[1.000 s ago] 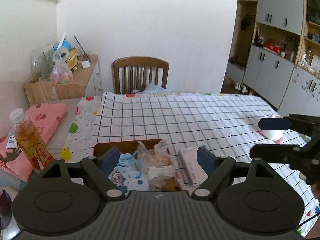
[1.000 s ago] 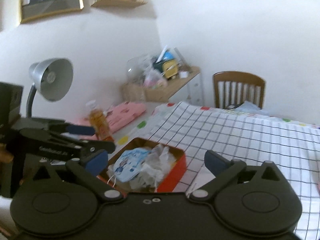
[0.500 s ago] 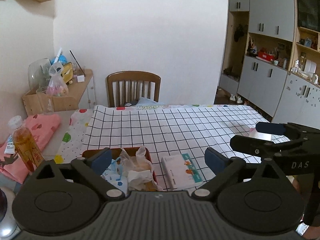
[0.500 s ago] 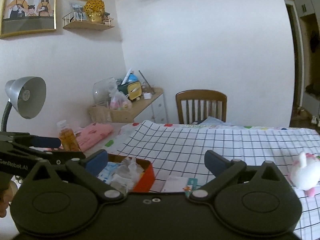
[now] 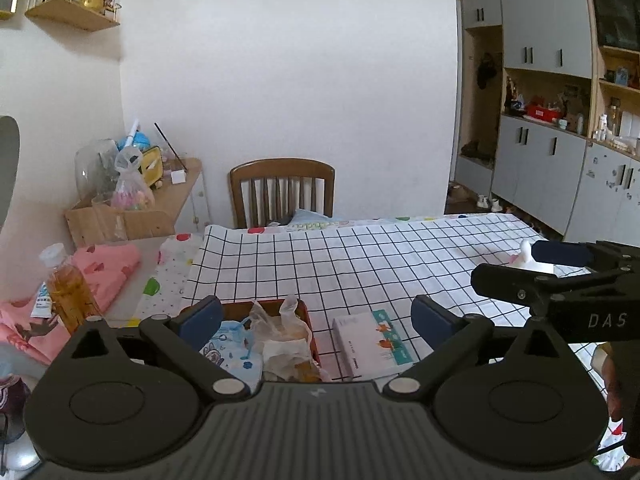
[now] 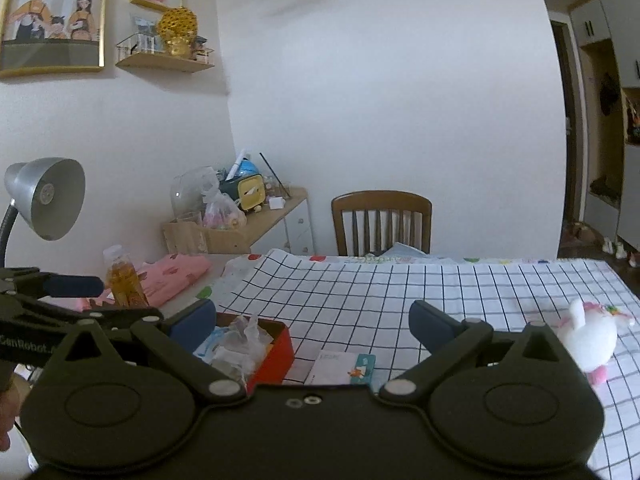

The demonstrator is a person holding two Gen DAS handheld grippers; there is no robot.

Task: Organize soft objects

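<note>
A white and pink plush toy (image 6: 592, 334) lies on the checked tablecloth (image 6: 400, 292) at the right; in the left wrist view only its top (image 5: 530, 258) shows behind the right gripper. An orange tin box (image 6: 276, 354) holds plastic bags and a blue printed pouch (image 5: 230, 350). A pink cloth (image 5: 102, 276) lies folded at the left. My left gripper (image 5: 316, 314) is open and empty, raised above the box. My right gripper (image 6: 312, 318) is open and empty, held above the table's near side.
A small white booklet (image 5: 370, 342) lies beside the box. A bottle of amber drink (image 5: 68, 292) stands at the left by a grey desk lamp (image 6: 46, 194). A wooden chair (image 5: 282, 190) stands at the far side, a cluttered side shelf (image 5: 132, 196) beside it.
Both grippers have risen and tilted up, away from the tin box, so more wall and room show. Both stay open and empty.
</note>
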